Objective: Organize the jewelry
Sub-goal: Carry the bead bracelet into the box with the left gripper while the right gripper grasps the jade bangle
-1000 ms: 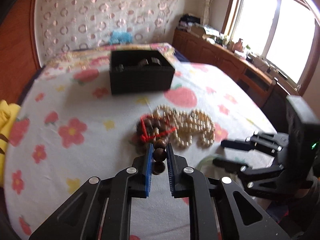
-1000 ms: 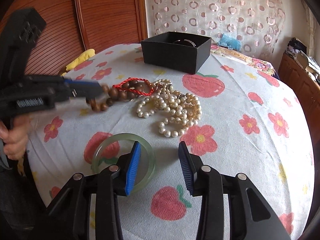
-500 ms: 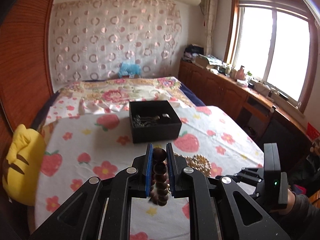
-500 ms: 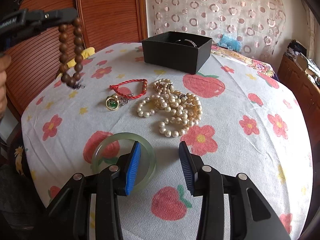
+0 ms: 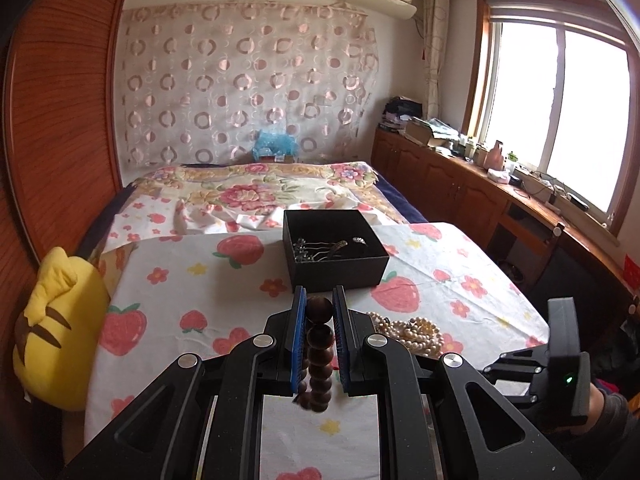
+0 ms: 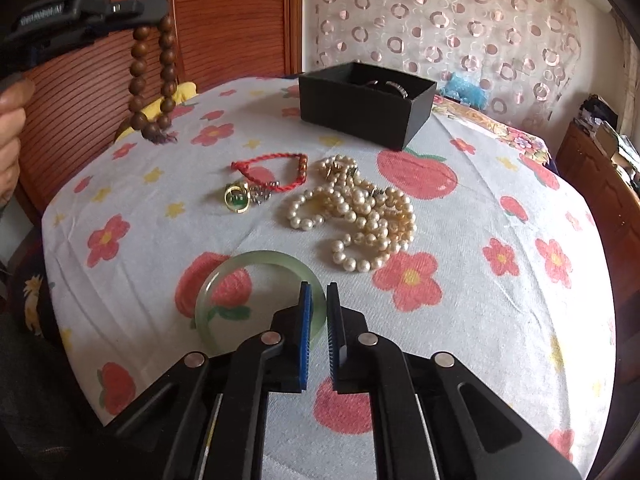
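My left gripper (image 5: 319, 308) is shut on a brown wooden bead bracelet (image 5: 319, 354) and holds it high above the table; the bracelet hangs from it in the right wrist view (image 6: 154, 80). The black jewelry box (image 5: 334, 252) stands ahead with a few metal pieces inside. My right gripper (image 6: 317, 300) is shut on the rim of a pale green jade bangle (image 6: 224, 276) lying on the cloth. A pearl necklace (image 6: 356, 216), a red cord bracelet (image 6: 276, 172) and a green-stone ring (image 6: 237, 199) lie between the bangle and the box (image 6: 366, 104).
The table has a white cloth with red flowers and strawberries (image 6: 500, 320). A yellow cushion (image 5: 52, 336) sits at the left edge. A bed (image 5: 256, 192) lies behind the table, wooden cabinets (image 5: 460, 188) along the right wall.
My left gripper has lifted the bead bracelet off the table and raised it high. My right gripper has closed from open onto the jade bangle's rim.
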`<state>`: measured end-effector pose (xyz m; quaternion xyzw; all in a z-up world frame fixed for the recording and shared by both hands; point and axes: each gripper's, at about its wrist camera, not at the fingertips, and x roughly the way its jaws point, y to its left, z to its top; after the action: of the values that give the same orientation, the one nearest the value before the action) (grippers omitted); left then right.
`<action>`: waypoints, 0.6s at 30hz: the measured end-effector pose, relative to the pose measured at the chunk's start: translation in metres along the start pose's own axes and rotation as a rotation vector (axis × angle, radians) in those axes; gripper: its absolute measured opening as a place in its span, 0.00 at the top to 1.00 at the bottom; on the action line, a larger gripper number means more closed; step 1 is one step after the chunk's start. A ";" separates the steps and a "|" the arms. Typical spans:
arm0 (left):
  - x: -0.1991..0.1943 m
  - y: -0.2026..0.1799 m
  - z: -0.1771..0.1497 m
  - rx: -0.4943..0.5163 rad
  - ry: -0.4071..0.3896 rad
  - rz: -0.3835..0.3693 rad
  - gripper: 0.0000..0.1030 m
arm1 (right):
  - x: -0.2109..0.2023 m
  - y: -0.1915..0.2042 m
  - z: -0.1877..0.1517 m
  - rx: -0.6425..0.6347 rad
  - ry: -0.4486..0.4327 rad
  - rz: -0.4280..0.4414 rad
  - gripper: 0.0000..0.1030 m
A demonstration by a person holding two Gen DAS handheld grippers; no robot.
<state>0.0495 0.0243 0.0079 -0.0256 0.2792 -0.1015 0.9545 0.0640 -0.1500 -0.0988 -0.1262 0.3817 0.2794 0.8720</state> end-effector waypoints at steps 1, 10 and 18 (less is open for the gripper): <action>0.000 0.001 0.000 -0.002 0.001 0.001 0.88 | -0.003 -0.001 0.002 -0.001 -0.013 -0.006 0.92; 0.005 0.006 0.005 -0.004 -0.002 0.018 0.88 | -0.024 -0.014 0.026 -0.019 -0.103 -0.069 0.92; 0.016 0.007 0.019 0.011 -0.011 0.017 0.88 | -0.023 -0.034 0.062 -0.029 -0.146 -0.095 0.92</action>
<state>0.0746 0.0280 0.0150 -0.0184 0.2736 -0.0950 0.9569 0.1079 -0.1595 -0.0393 -0.1362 0.3064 0.2516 0.9079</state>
